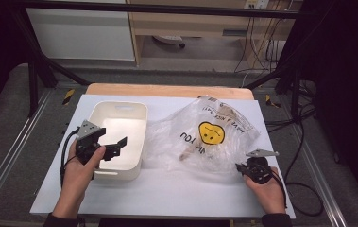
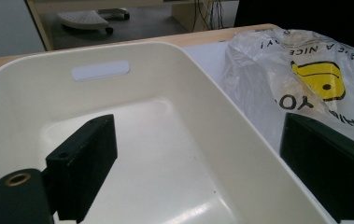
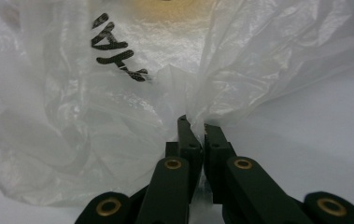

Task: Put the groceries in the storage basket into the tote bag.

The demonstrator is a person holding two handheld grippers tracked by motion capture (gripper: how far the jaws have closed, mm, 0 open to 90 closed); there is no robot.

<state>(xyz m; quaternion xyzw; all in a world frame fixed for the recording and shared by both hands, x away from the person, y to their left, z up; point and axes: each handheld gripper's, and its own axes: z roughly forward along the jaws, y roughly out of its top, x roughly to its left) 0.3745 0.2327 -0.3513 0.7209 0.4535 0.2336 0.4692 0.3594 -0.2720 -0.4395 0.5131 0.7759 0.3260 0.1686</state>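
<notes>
Right gripper clenched on a fold of the bag. Left gripper released, straddling the bin wall, seemingly without touching.

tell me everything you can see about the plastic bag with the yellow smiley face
The plastic bag is thin, clear and crinkled, printed with a yellow smiley face and black lettering that reads upside down in the high view. It lies slumped on the white table, right of the cream bin, with something pale and brownish dimly visible inside. The right gripper is shut on a fold of its near edge, jaws pinching the film. The left gripper is apart from it.
</notes>
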